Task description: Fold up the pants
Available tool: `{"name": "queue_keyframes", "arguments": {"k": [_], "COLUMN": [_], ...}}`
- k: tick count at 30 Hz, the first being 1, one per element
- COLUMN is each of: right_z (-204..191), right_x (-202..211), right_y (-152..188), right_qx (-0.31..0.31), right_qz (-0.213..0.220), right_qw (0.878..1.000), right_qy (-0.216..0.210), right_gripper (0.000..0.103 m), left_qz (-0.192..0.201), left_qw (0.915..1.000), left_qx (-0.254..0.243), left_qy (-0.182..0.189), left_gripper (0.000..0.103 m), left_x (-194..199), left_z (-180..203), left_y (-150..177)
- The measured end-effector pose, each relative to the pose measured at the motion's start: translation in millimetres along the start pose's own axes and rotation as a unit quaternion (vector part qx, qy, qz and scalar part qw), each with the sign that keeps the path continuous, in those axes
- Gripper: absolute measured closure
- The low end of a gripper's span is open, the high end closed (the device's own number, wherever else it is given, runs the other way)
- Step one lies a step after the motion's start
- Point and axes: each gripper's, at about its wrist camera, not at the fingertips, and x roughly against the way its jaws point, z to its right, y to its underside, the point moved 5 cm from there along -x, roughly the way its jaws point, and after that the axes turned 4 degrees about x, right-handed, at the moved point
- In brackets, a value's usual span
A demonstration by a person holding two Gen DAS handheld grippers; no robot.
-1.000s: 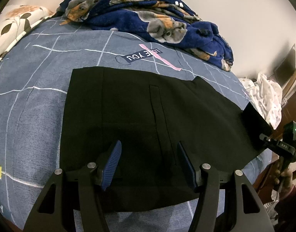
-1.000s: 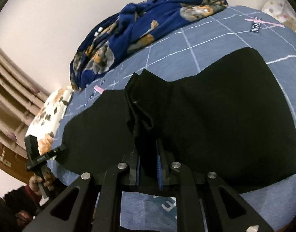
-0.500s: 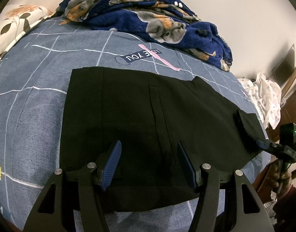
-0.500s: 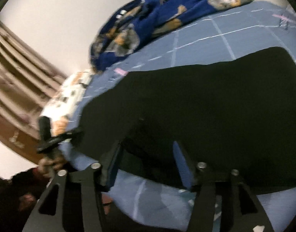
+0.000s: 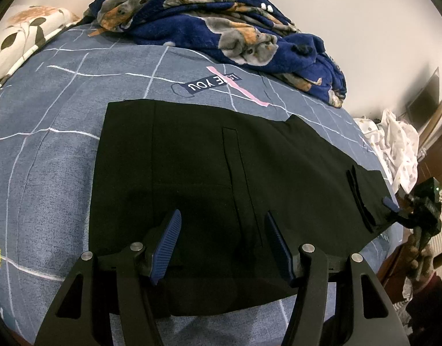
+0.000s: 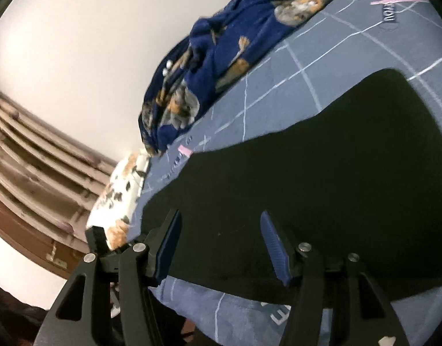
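Black pants (image 5: 209, 173) lie flat on the blue-grey bed sheet (image 5: 48, 158), waistband at the left, legs running right. A folded leg end (image 5: 362, 199) rests at the right edge of the bed. My left gripper (image 5: 221, 239) is open and empty, just above the near edge of the pants. My right gripper (image 6: 219, 240) is open and empty over the leg end of the pants (image 6: 307, 187); it also shows in the left wrist view (image 5: 417, 210) at the bed's right edge. The left gripper's body shows in the right wrist view (image 6: 98, 242).
A dark blue dog-print blanket (image 5: 221, 23) is heaped along the far side of the bed by the white wall. A floral pillow (image 5: 22, 34) lies at far left. White cloth (image 5: 394, 150) hangs at the right, next to wooden furniture (image 6: 33, 196).
My right gripper has let go of the leg end, opened, and drawn back to the bed's edge. The folded leg end now lies flat. My left gripper has not moved.
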Motion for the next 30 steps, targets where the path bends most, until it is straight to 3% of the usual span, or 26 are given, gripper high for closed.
{"name": "queue_keyframes", "arguments": {"k": [2, 5, 8, 16, 19, 24, 26, 30], "right_z": [-5.3, -9.0, -12.7, -31.1, -31.3, -28.6, -34.5, -54.3], "right_x": [-13.6, -36.3, -46.5, -40.2, -45.7, -67.9, -66.4, -51.7], "right_y": [6.5, 23.0, 31.7, 14.7, 11.5, 30.0, 29.9, 22.6], "right_qx": [0.017, 0.056, 0.086, 0.083, 0.079, 0.086, 0.095, 0.08], "right_qz": [-0.017, -0.064, -0.079, -0.062, -0.066, -0.112, -0.109, -0.077], "right_qw": [1.0, 0.996, 0.991, 0.994, 0.993, 0.987, 0.986, 0.993], "right_qy": [0.001, 0.036, 0.058, 0.041, 0.054, 0.077, 0.082, 0.047], "right_gripper": [0.065, 0.084, 0.084, 0.082, 0.082, 0.082, 0.082, 0.08], "left_qz": [0.0, 0.001, 0.003, 0.036, 0.044, 0.061, 0.052, 0.007], "left_qw": [1.0, 1.0, 1.0, 0.9991, 0.9989, 0.9969, 0.9971, 0.9991], "left_qx": [0.0, -0.001, -0.007, -0.02, 0.0, 0.039, 0.027, -0.004], "left_qy": [0.0, 0.001, -0.005, -0.004, -0.014, -0.029, -0.049, -0.042], "left_gripper": [0.042, 0.042, 0.042, 0.042, 0.041, 0.038, 0.038, 0.038], "left_x": [0.1, 0.4, 0.9, 29.9, 41.5, 61.7, 61.6, 50.3], "left_z": [-0.1, 0.4, 4.5, 14.4, 0.2, -38.0, -47.2, -55.3], "left_y": [0.0, 0.1, -0.8, -18.1, -29.3, -40.7, -41.5, -35.0]}}
